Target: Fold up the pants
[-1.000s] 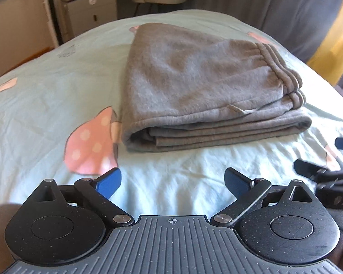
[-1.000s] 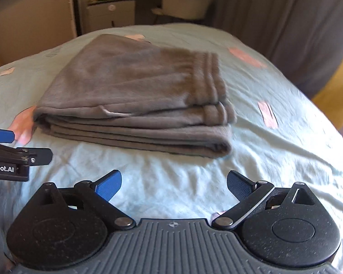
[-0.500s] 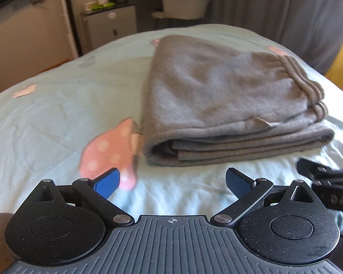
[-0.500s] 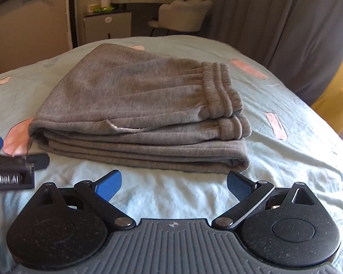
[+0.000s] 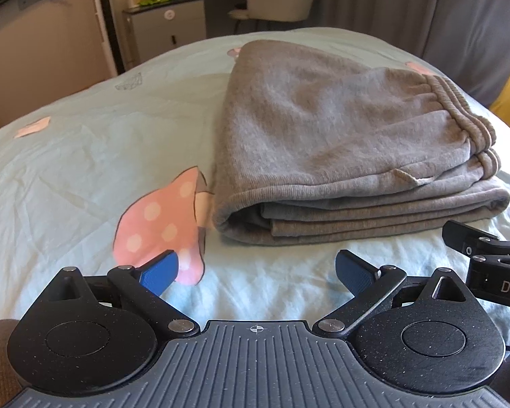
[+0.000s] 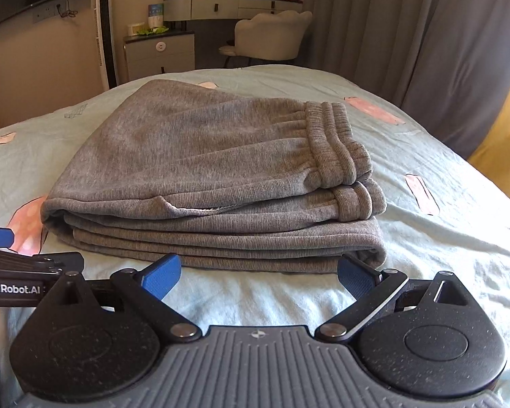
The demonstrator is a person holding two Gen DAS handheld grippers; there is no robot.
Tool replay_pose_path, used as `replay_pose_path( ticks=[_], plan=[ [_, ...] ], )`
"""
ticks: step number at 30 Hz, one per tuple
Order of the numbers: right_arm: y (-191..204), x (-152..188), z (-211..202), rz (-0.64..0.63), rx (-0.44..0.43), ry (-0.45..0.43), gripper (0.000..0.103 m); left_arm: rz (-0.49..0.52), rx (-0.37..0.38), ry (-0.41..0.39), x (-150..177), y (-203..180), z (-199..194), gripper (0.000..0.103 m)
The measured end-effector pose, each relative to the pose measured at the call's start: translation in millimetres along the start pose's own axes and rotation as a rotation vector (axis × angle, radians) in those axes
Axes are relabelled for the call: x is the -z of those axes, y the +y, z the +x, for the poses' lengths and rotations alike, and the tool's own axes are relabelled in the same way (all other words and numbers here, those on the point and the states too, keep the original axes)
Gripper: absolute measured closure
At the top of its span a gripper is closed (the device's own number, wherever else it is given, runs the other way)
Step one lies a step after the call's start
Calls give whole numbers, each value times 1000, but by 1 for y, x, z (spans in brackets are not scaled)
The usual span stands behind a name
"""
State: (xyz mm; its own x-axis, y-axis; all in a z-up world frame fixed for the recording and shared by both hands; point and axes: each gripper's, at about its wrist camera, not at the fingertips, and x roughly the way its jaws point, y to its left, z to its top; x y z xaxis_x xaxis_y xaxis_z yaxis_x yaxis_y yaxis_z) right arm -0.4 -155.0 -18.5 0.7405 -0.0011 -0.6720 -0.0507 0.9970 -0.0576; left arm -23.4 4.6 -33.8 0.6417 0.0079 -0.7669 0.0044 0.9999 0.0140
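Grey sweatpants [image 5: 340,142] lie folded in a stacked bundle on the pale blue bed, with the ribbed waistband on the right; they also show in the right wrist view [image 6: 214,176]. My left gripper [image 5: 256,272] is open and empty, a little in front of the bundle's left corner. My right gripper [image 6: 256,273] is open and empty, close to the bundle's near edge, apart from it. Each gripper shows at the edge of the other's view: the right gripper [image 5: 486,248], the left gripper [image 6: 20,258].
The bed sheet [image 5: 85,156] has pink mushroom prints [image 5: 159,227]. Beyond the bed stand a small cabinet [image 6: 158,51], a pale chair [image 6: 268,37], a dressing table with bottles [image 6: 234,3] and grey curtains [image 6: 408,34].
Both grippers have tilted up and the right one has drawn closer to the bundle's near edge. The pants have not moved. Both stay open.
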Motion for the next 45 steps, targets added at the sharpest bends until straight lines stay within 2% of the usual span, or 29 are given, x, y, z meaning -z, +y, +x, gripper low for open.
replay_pose_path(
  ticks=[45],
  plan=[
    [0, 3, -2, 3, 8, 2, 4, -6, 33, 28, 2, -3, 3, 1]
  ],
)
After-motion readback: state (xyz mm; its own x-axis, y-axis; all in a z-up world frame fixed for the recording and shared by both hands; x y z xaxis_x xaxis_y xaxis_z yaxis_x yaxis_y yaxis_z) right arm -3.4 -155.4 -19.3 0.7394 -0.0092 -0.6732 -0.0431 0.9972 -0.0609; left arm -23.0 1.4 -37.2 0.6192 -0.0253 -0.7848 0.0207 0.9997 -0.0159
